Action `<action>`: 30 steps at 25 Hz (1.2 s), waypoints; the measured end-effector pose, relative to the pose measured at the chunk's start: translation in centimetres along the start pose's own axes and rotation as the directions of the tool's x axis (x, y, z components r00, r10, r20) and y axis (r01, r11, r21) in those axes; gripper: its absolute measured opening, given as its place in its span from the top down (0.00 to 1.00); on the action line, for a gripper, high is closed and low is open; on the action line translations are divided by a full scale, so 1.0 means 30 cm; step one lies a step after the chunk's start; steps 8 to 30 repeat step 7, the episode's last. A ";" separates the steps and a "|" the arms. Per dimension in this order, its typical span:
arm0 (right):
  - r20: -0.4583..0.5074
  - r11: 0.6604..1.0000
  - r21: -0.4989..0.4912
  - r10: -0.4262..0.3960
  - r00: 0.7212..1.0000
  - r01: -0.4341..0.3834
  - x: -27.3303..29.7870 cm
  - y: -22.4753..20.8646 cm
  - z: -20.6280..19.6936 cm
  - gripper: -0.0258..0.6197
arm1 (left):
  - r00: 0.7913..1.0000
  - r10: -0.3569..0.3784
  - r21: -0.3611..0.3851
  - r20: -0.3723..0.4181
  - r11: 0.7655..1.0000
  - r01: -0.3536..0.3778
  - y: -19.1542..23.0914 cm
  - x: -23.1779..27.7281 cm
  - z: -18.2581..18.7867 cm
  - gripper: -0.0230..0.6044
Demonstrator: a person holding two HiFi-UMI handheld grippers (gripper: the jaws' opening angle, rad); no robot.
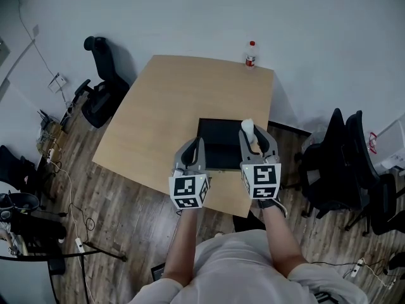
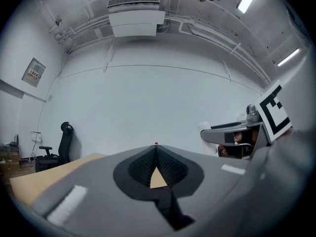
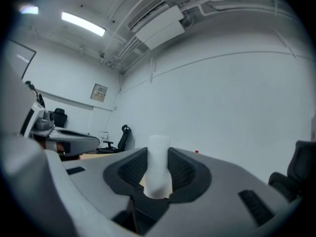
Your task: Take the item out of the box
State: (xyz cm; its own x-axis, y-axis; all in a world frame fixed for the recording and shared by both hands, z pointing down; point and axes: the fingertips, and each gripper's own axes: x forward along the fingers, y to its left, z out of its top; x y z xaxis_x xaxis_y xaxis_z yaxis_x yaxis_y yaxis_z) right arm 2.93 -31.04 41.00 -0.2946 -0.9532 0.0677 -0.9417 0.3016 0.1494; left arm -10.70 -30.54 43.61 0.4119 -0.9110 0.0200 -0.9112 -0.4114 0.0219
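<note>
A black open box (image 1: 218, 133) lies on the wooden table (image 1: 183, 100) near its front edge. My right gripper (image 1: 251, 135) hangs over the box's right side, shut on a white, bottle-shaped item (image 1: 247, 126). In the right gripper view the white item (image 3: 158, 173) stands upright between the ribbed pads (image 3: 183, 172), lifted against the far wall. My left gripper (image 1: 197, 147) sits at the box's left side; in the left gripper view its jaws (image 2: 156, 151) meet at the tips with nothing between them. The right gripper (image 2: 236, 135) also shows there, at the right.
A small bottle with a red cap (image 1: 251, 54) stands at the table's far edge. Black office chairs stand to the left (image 1: 101, 87) and right (image 1: 342, 163) of the table. Cables and a power strip (image 1: 79, 242) lie on the wood floor.
</note>
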 end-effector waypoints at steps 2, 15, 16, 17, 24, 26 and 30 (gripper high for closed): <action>0.004 0.999 -0.043 -0.004 1.000 0.004 0.011 0.002 -0.003 0.75 | 1.000 -0.008 -0.020 -0.021 1.000 0.008 0.003 0.018 -0.033 0.95; -0.016 0.999 -0.026 0.028 0.999 -0.029 0.073 0.011 -0.058 0.75 | 0.996 -0.011 -0.062 -0.093 0.998 0.005 0.033 0.083 -0.144 0.95; -0.016 0.999 -0.026 0.028 0.999 -0.029 0.073 0.011 -0.058 0.75 | 0.996 -0.011 -0.062 -0.093 0.998 0.005 0.033 0.083 -0.144 0.95; -0.016 0.999 -0.026 0.028 0.999 -0.029 0.073 0.011 -0.058 0.75 | 0.996 -0.011 -0.062 -0.093 0.998 0.005 0.033 0.083 -0.144 0.95; -0.016 0.999 -0.026 0.028 0.999 -0.029 0.073 0.011 -0.058 0.75 | 0.996 -0.011 -0.062 -0.093 0.998 0.005 0.033 0.083 -0.144 0.95; -0.016 0.999 -0.026 0.028 0.999 -0.029 0.073 0.011 -0.058 0.75 | 0.996 -0.011 -0.062 -0.093 0.998 0.005 0.033 0.083 -0.144 0.95; -0.016 0.999 -0.026 0.028 0.999 -0.029 0.073 0.011 -0.058 0.75 | 0.996 -0.011 -0.062 -0.093 0.998 0.005 0.033 0.083 -0.144 0.95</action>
